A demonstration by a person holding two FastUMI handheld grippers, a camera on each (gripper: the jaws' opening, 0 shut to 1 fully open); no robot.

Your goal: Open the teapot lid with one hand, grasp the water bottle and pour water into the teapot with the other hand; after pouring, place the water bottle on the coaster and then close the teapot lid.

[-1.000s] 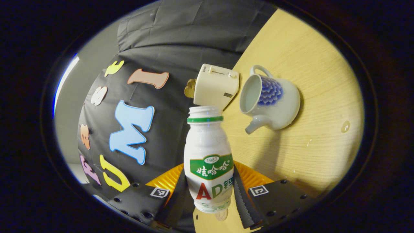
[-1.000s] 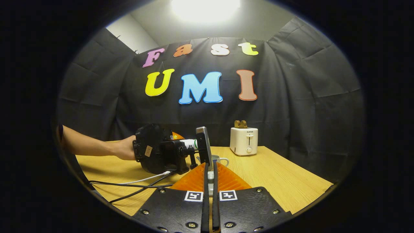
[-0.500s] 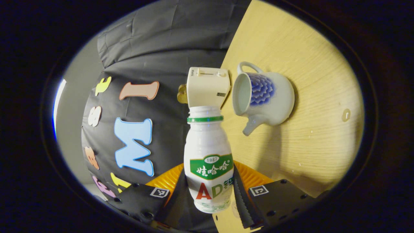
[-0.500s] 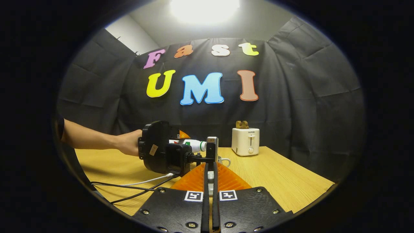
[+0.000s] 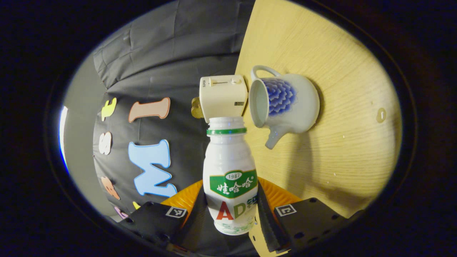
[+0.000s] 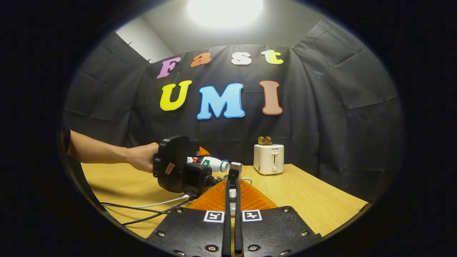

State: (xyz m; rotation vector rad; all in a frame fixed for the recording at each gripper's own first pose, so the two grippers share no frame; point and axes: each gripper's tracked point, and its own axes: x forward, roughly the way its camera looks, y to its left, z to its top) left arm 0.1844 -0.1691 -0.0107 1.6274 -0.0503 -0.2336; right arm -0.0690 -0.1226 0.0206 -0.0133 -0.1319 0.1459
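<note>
My left gripper clamps the water bottle, tipped mouth-first toward the uncovered teapot so water can reach its opening. My right gripper is pressed closed on the lid (small, barely visible), keeping it clear.

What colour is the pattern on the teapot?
Blue, like scales or petals, on the white teapot. It shows best in the left gripper view.

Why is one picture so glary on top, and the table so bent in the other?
Right gripper view: an overhead lamp blows out to white glare. Left gripper view: the fisheye lens bows the table edge, and the teapot casts a soft shadow; the water bottle stays sharp.
</note>
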